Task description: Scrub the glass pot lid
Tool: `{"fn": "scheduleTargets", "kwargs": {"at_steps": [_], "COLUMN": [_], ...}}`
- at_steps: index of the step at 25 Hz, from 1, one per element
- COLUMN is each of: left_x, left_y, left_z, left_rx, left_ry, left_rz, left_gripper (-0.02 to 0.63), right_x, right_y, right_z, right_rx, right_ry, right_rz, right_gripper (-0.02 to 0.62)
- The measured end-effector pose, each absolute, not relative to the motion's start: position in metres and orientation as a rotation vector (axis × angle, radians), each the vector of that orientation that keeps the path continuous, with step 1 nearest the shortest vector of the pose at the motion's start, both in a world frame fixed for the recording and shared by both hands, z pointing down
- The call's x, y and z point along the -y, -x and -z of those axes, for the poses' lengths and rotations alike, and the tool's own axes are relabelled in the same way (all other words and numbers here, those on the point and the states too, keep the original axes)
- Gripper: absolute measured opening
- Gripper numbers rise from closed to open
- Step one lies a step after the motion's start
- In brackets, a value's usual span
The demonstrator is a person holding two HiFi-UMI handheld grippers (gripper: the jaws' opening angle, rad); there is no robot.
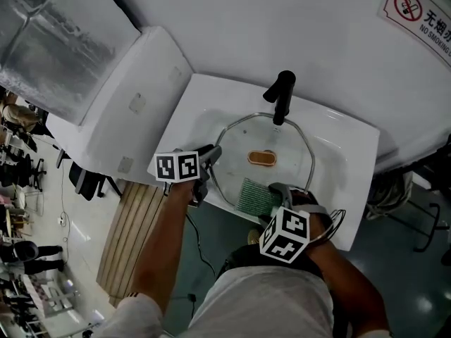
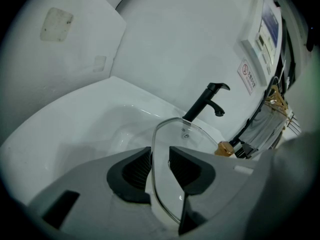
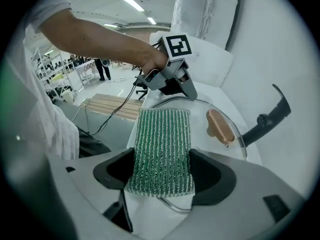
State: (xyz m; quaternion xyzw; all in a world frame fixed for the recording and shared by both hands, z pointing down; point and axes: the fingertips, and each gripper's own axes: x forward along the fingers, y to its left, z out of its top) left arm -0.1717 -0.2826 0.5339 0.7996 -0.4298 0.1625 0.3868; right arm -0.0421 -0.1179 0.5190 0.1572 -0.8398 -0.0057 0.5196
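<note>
The glass pot lid (image 1: 271, 146) with a metal rim and a copper-coloured handle (image 1: 262, 158) lies over the white sink (image 1: 352, 146). My left gripper (image 1: 206, 162) is shut on the lid's left rim; in the left gripper view the lid (image 2: 175, 149) stands edge-on between the two dark pads (image 2: 187, 169). My right gripper (image 1: 278, 192) is shut on a green scrubbing pad (image 1: 256, 196), which rests flat on the lid's near part. In the right gripper view the green scrubbing pad (image 3: 162, 151) fills the gap between the jaws, with the lid's handle (image 3: 220, 126) just beyond.
A black faucet (image 1: 280, 96) rises at the back of the sink, close over the lid's far rim. A white wall (image 1: 282, 20) runs behind it with a no-smoking sign (image 1: 421, 9). A wooden slatted pallet (image 1: 134, 227) lies on the floor to the left.
</note>
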Motion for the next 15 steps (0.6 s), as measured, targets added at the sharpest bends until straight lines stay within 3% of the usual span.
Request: {"fn": "scheduleTargets", "kwargs": {"at_steps": [15], "left_x": [0.28], "left_y": [0.169], "left_z": [-0.528], "left_rx": [1.145], "left_ry": [-2.063], "left_rz": [-0.454], "left_gripper": [0.136], "right_x": [0.11], "right_y": [-0.024], "right_z": [-0.51], "right_rx": [2.115], "right_ry": [-0.429], "right_rz": [-0.076], "right_gripper": [0.339]}}
